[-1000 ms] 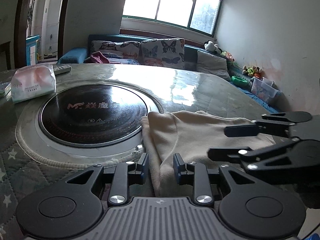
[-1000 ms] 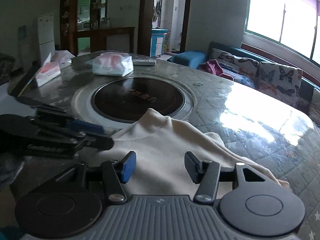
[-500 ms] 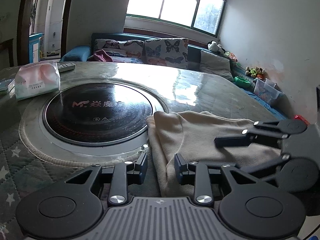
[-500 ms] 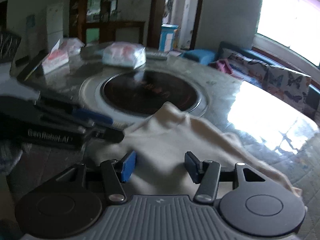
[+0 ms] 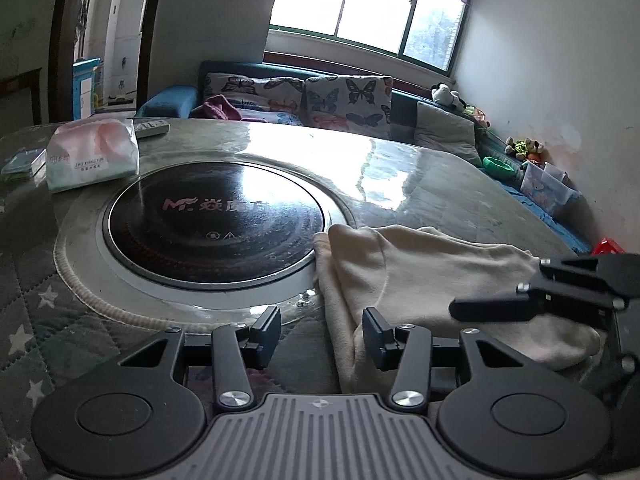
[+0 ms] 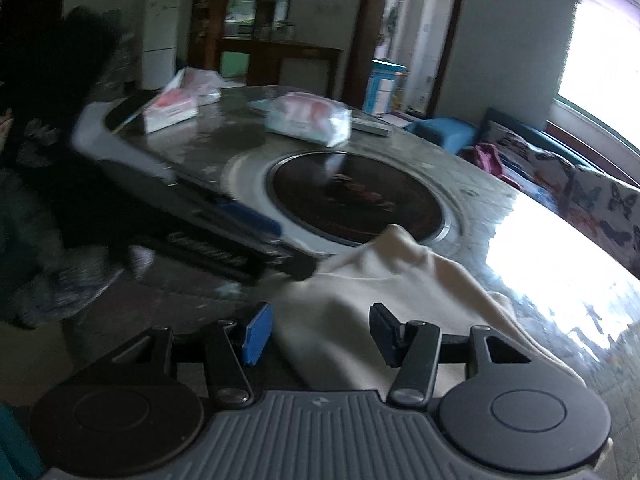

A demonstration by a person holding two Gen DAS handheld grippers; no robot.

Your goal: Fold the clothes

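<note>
At the near edge of the surface (image 5: 440, 184), just in front of the round black hob (image 5: 212, 220), the left gripper (image 5: 322, 330) sits low with its jaws apart; they have just been opening. Only the left border of the cream garment (image 5: 420, 276) lies between the pads, and neither pad presses on it, so nothing is held. The right gripper (image 6: 320, 334) is also parted, hovering over the garment's near right part, cloth below the gap but not pinched. In the left wrist view the same right gripper (image 5: 480, 308) shows from the side, fingers apart above the cloth.

The garment lies to the right of the hob, its far left corner touching the hob's metal rim. It looks already doubled: a rounded fold edge runs along the side nearest the hob and layers are stacked. Judgement: one fold is likely down and released. The shape is uneven and bunched at the near right end, so further folds and smoothing are probably left. Right wrist view is blurred, so fine detail is unclear.

Beyond the hob, a tissue pack (image 5: 92, 152) sits well apart from the garment. Past the surface is a sofa (image 5: 320, 96).
</note>
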